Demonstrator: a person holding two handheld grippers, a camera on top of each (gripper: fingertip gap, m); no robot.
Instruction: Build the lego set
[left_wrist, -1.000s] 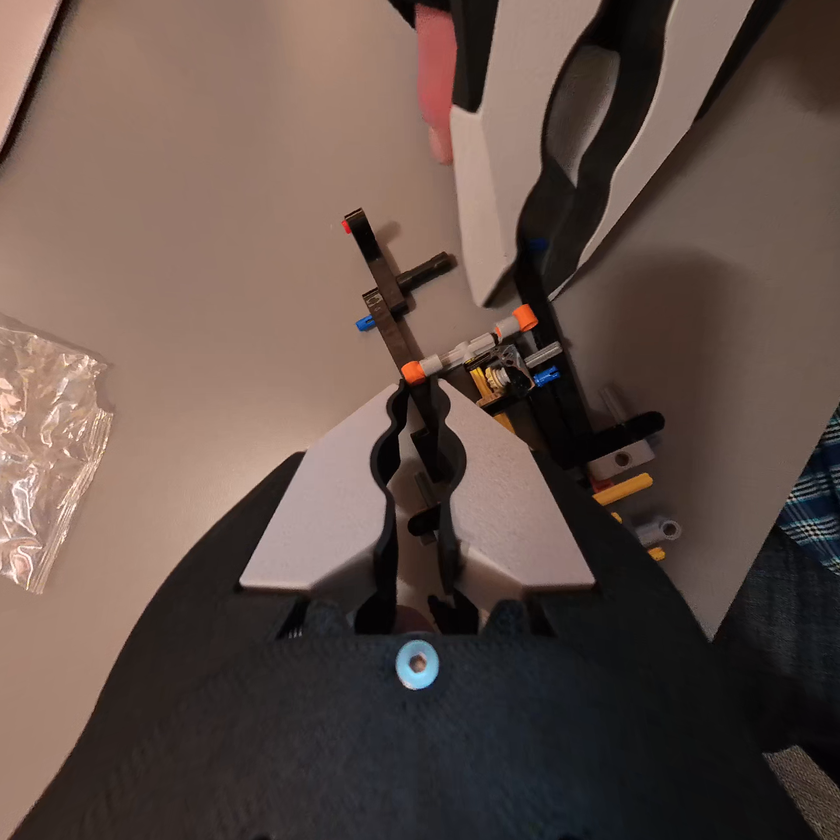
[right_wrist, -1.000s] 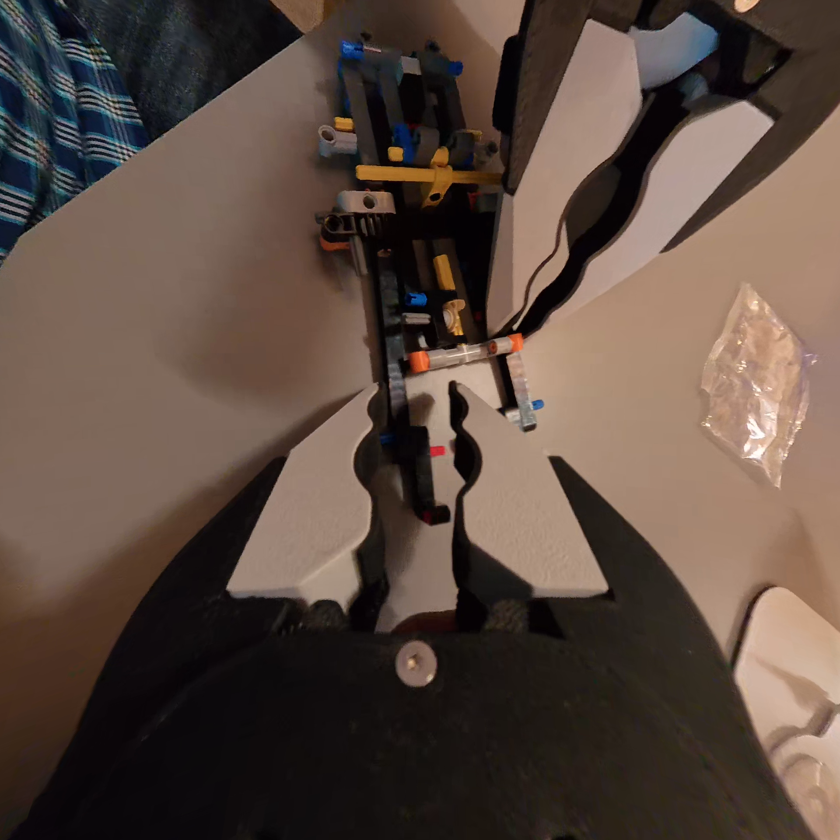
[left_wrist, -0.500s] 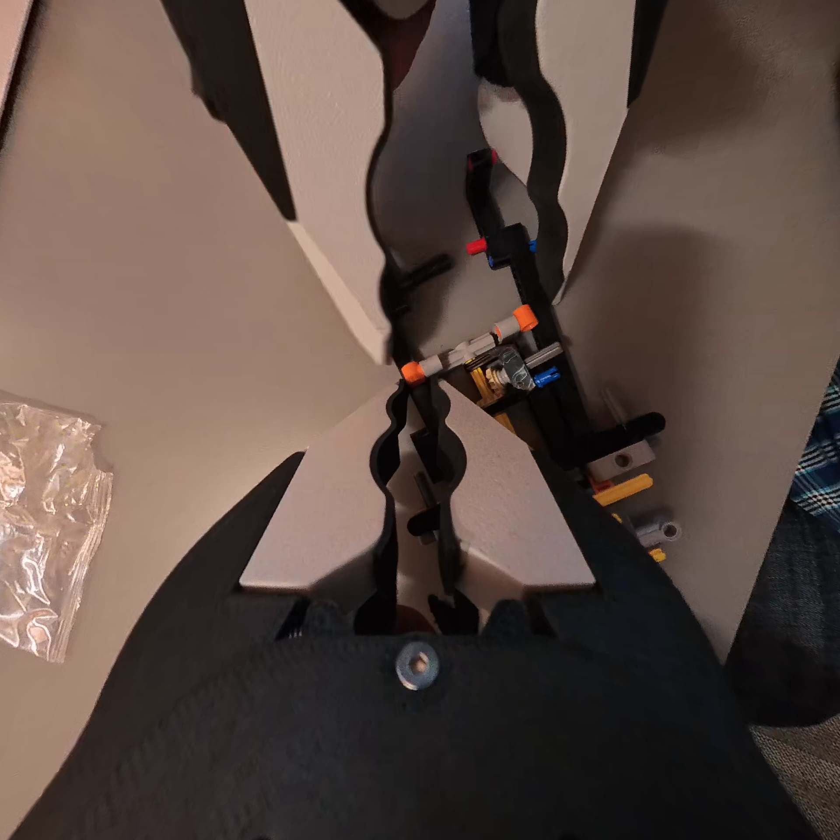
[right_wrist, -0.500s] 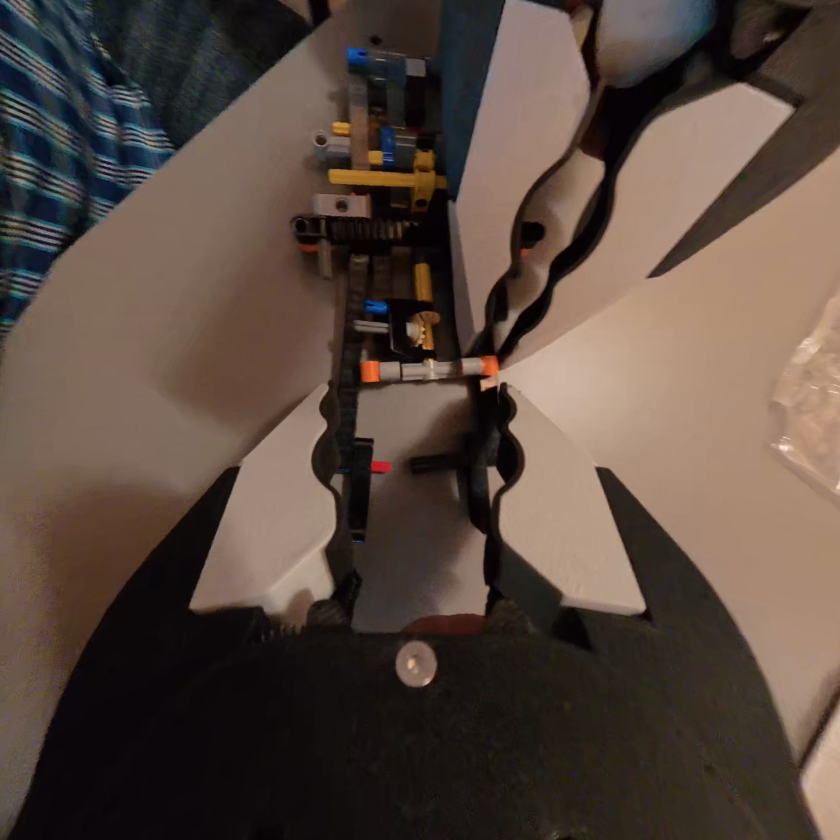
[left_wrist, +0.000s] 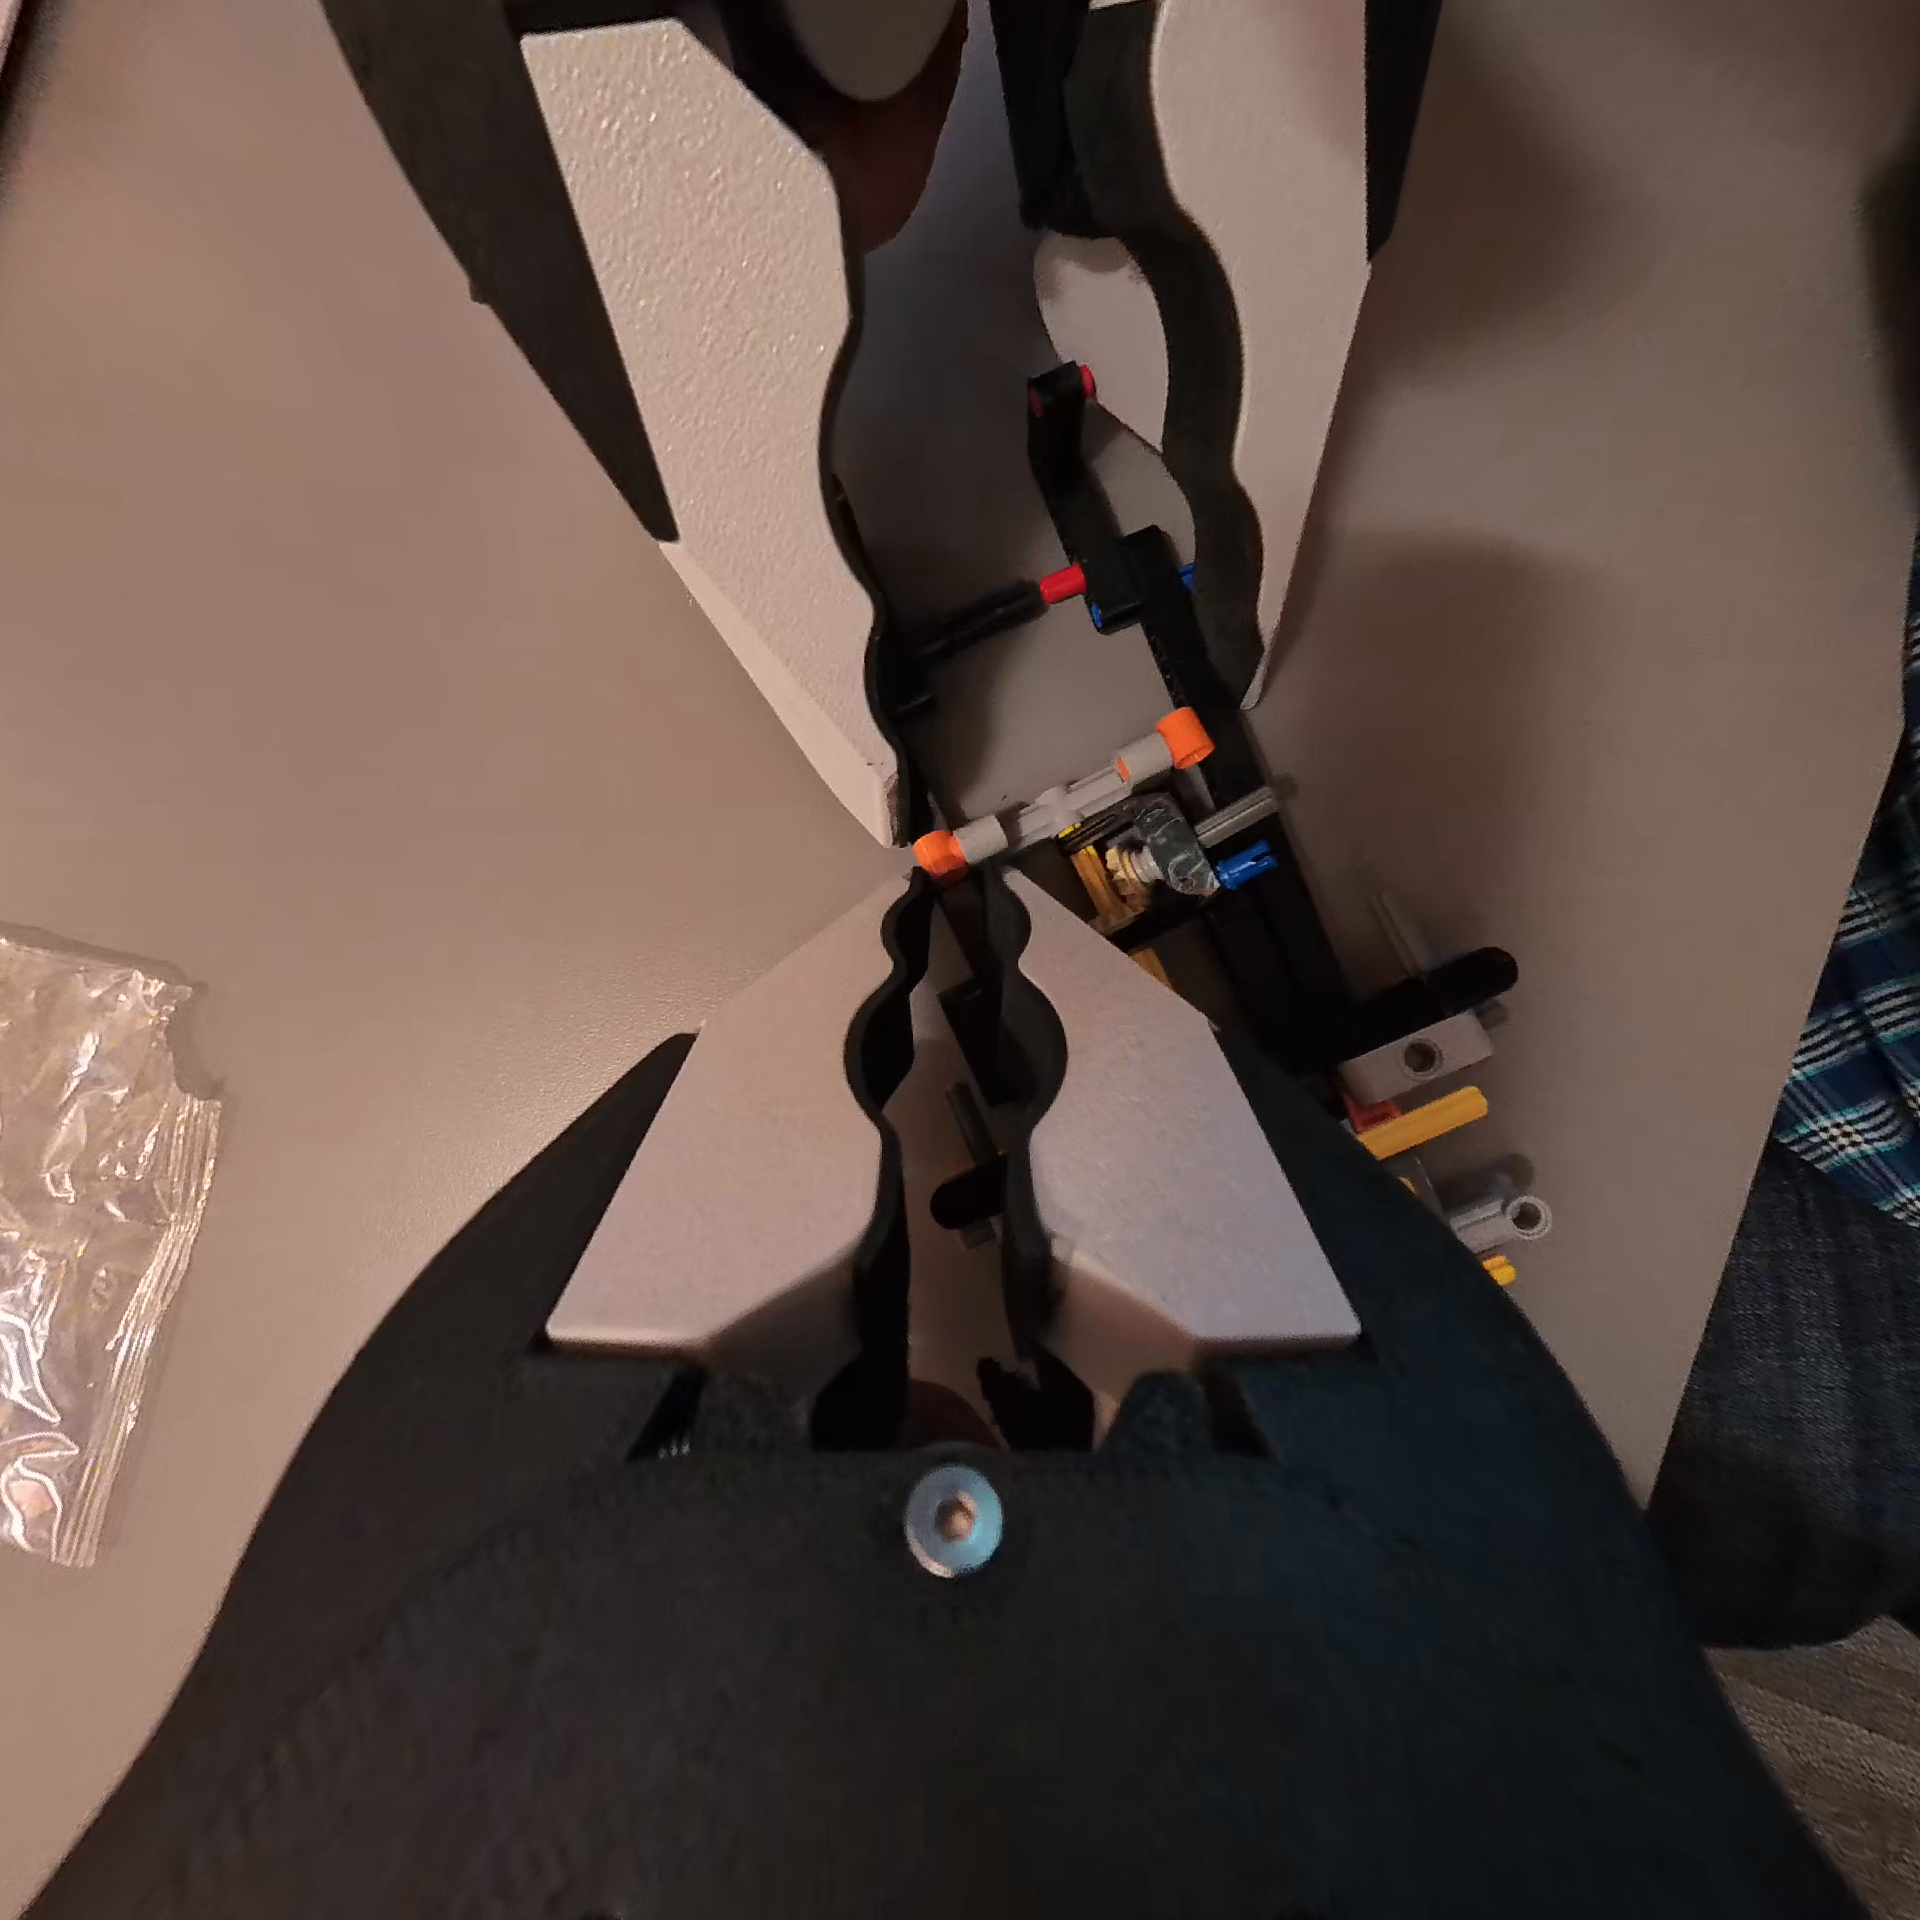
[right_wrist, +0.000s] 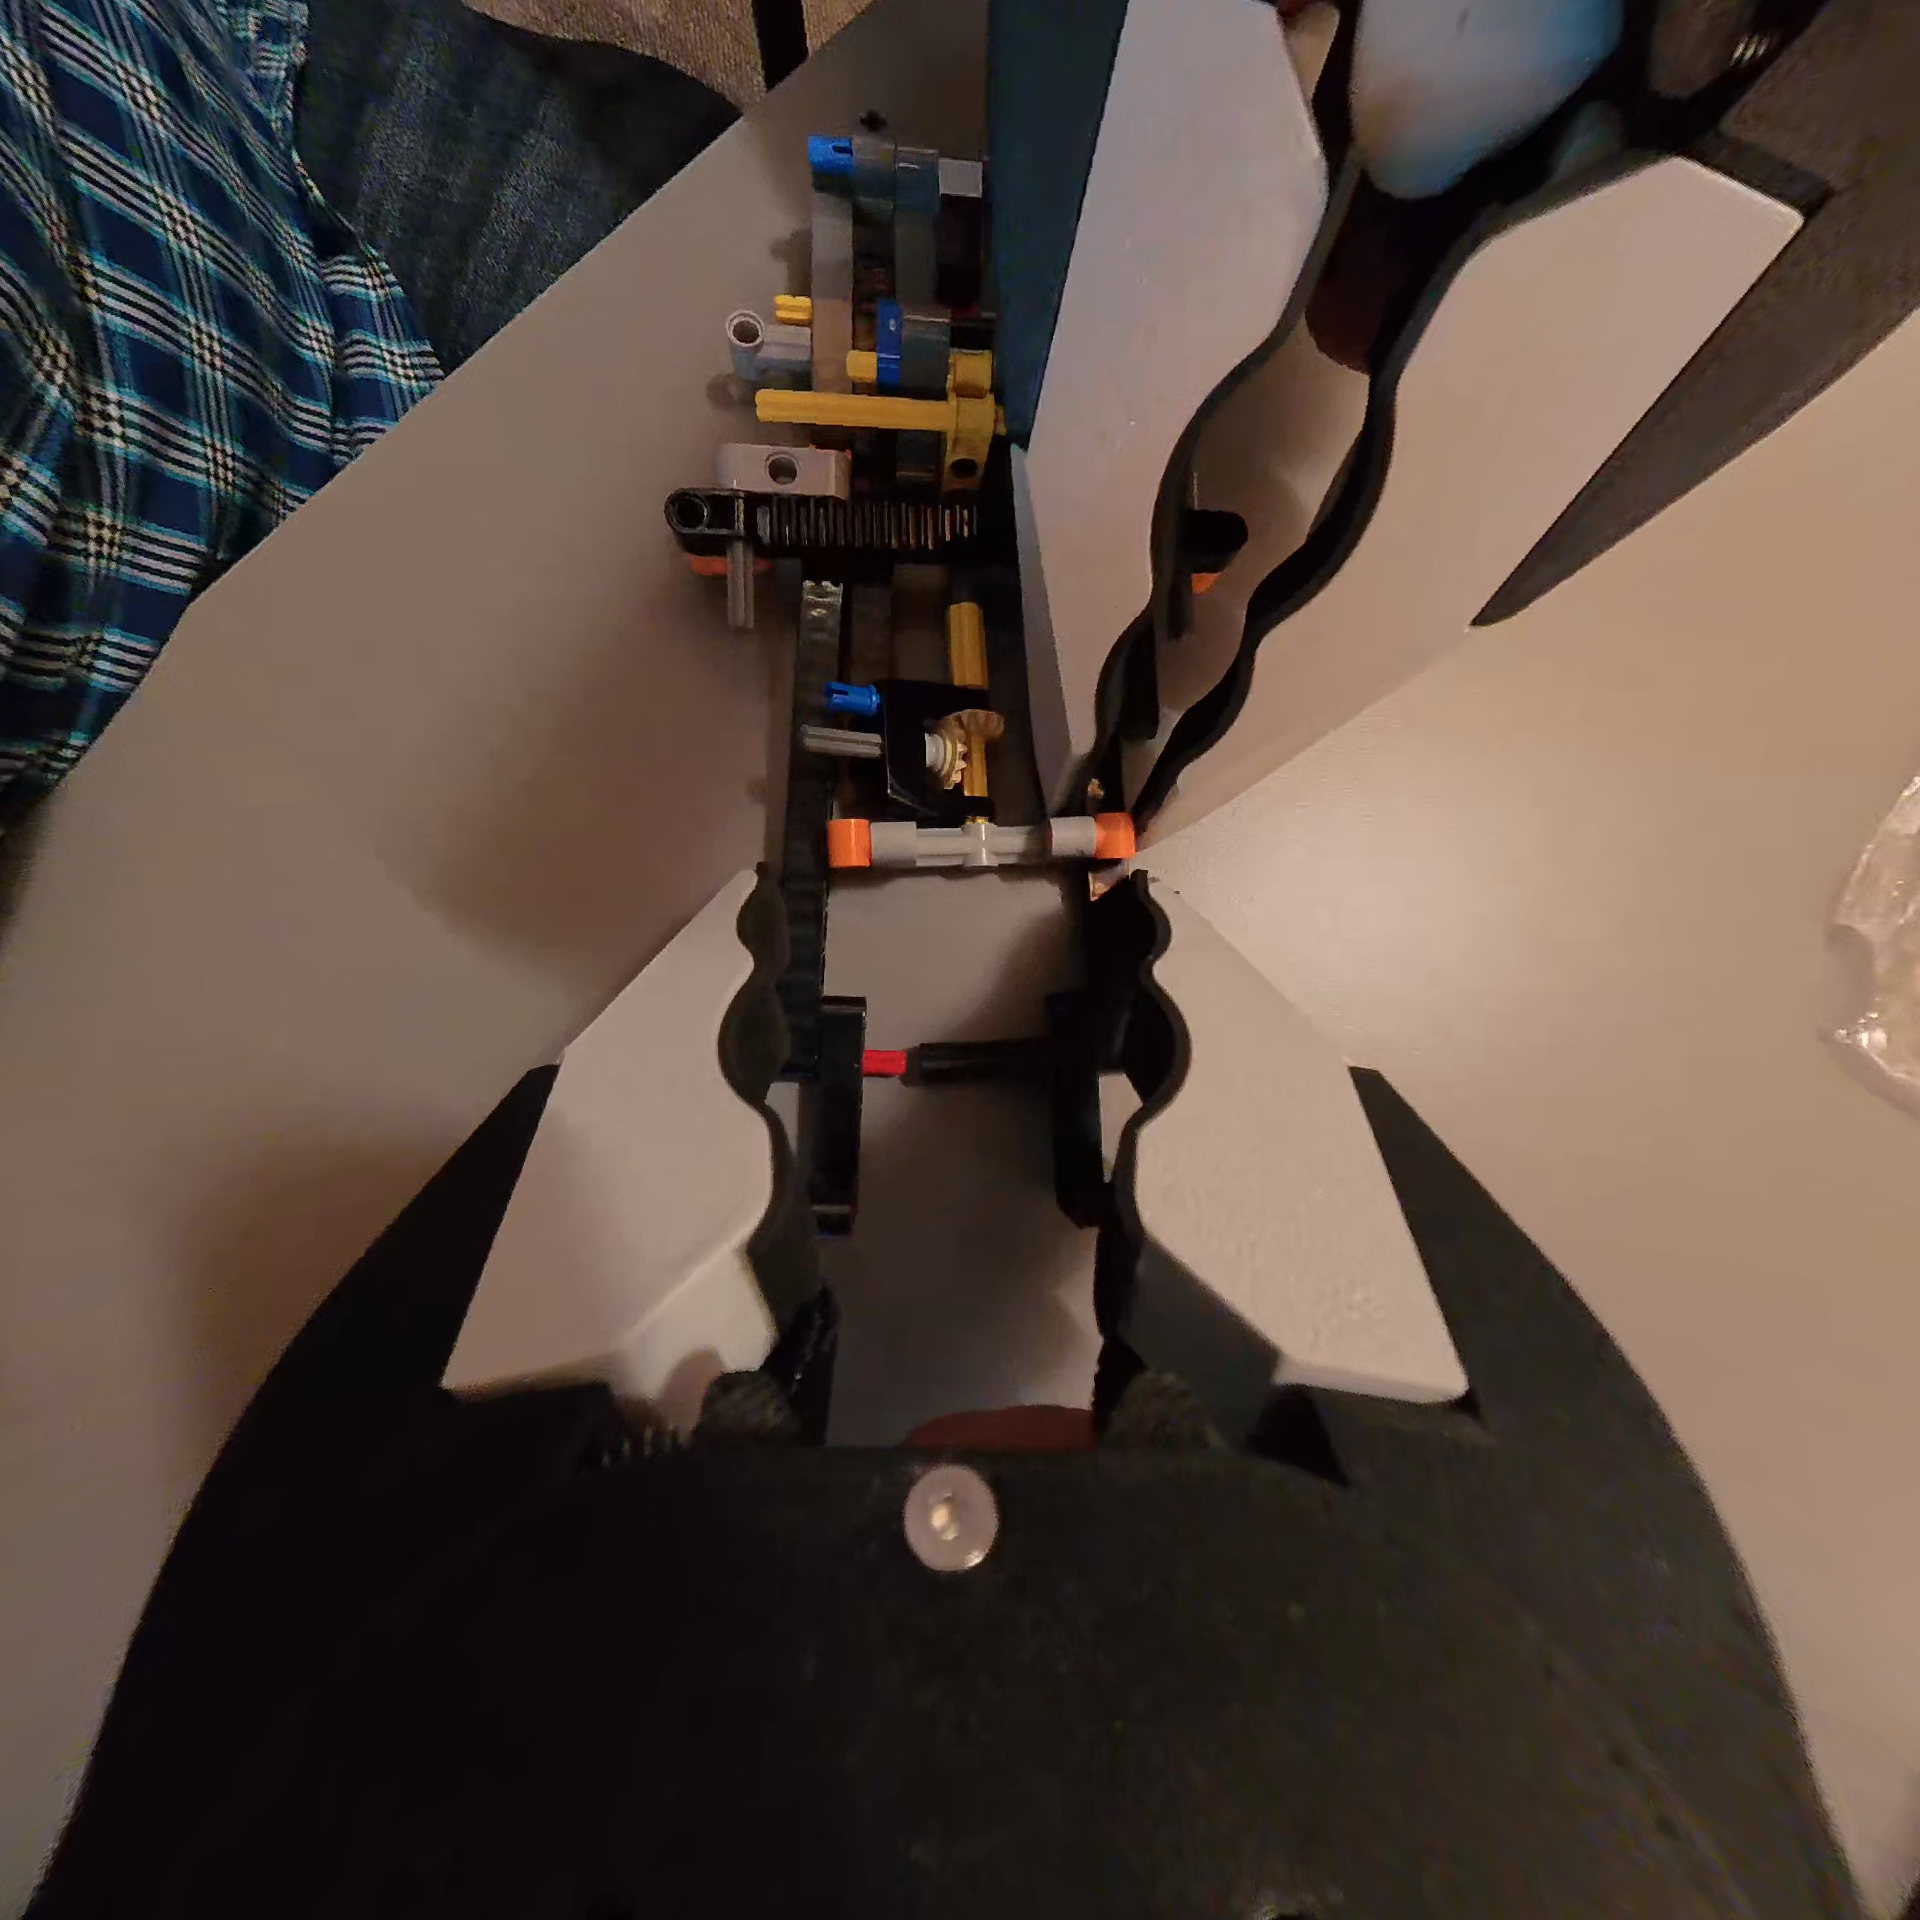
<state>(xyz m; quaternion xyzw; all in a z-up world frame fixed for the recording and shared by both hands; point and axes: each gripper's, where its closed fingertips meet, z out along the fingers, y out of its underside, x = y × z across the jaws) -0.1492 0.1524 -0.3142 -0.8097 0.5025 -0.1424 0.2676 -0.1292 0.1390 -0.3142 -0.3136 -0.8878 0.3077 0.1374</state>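
Note:
The lego model (left_wrist: 1247, 914) is a long black frame with yellow, grey and blue parts lying on the table; it also shows in the right wrist view (right_wrist: 894, 520). A grey cross axle with orange ends (left_wrist: 1060, 810) (right_wrist: 977, 840) joins its two black beams. My left gripper (left_wrist: 956, 894) is shut on one black beam just behind an orange end, and shows at the upper right of the right wrist view (right_wrist: 1122, 800). My right gripper (right_wrist: 951, 894) (left_wrist: 1070, 758) straddles both beams, its pads against their outer sides. Between the beams a red pin (right_wrist: 883, 1060) (left_wrist: 1060, 584) meets a black connector (right_wrist: 987, 1055).
A crumpled clear plastic bag (left_wrist: 83, 1195) (right_wrist: 1881, 935) lies on the grey table (left_wrist: 312, 623) beside the left gripper. The table edge runs close along the model's far side, with a person's plaid shirt (left_wrist: 1870, 987) (right_wrist: 156, 364) beyond it. Less than 4 cm separates the two grippers' tips.
My right gripper left the single beam, spread wider and came over both beams. The red pin and black connector have come together. My left gripper has kept its hold.

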